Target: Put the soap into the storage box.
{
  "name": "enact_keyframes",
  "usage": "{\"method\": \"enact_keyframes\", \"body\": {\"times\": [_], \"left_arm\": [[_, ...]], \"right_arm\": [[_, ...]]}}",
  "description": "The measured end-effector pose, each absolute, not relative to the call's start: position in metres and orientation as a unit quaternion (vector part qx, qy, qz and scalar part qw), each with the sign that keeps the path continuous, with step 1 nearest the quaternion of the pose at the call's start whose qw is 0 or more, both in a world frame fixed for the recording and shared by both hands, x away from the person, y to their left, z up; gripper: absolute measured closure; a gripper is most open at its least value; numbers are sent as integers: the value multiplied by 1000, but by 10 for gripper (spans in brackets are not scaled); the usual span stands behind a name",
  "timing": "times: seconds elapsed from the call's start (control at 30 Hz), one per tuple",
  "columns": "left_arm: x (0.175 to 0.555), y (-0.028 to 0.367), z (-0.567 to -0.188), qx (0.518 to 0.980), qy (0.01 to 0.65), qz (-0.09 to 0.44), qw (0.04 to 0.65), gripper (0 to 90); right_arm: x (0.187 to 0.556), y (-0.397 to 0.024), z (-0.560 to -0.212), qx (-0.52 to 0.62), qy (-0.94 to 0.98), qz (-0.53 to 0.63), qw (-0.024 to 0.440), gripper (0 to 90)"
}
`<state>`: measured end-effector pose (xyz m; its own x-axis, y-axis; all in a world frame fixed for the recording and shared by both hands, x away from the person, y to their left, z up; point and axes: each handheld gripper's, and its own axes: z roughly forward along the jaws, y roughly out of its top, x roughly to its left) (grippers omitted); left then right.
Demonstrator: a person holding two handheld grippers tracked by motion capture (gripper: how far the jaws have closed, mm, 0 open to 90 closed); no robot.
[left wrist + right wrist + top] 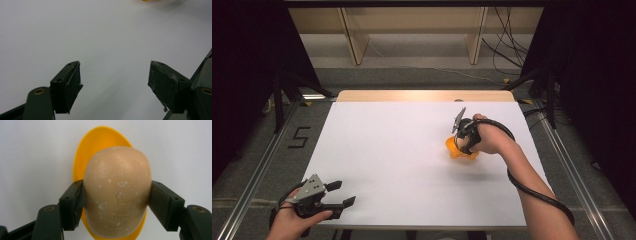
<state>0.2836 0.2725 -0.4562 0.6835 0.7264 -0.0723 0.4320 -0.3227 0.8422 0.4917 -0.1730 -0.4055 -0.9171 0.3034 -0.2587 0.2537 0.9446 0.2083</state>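
A tan egg-shaped object [117, 192] with white flecks fills the middle of the right gripper view, and both black pads press on its sides. Behind it lies a yellow oval dish [87, 147] on the white table. In the high view my right gripper [460, 141] points down over that yellow dish [452, 149] at the table's right middle. My left gripper [343, 194] rests at the near left corner with its jaws wide apart. In the left gripper view the left gripper [115, 75] has only bare white surface between its pads.
The white table top [402, 150] has a wooden strip along its far edge. A black cable [532, 187] trails from the right gripper along the forearm. Metal rails run beside the table on both sides. Wooden shelving legs and cables stand beyond the far edge.
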Motion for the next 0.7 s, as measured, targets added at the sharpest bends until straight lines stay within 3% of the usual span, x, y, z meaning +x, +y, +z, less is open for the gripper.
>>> {"method": "enact_keyframes", "body": {"times": [0.7], "left_arm": [[284, 273, -456, 799, 361, 162, 453, 258]], "right_arm": [[496, -177, -414, 158, 975, 75, 135, 333]]}}
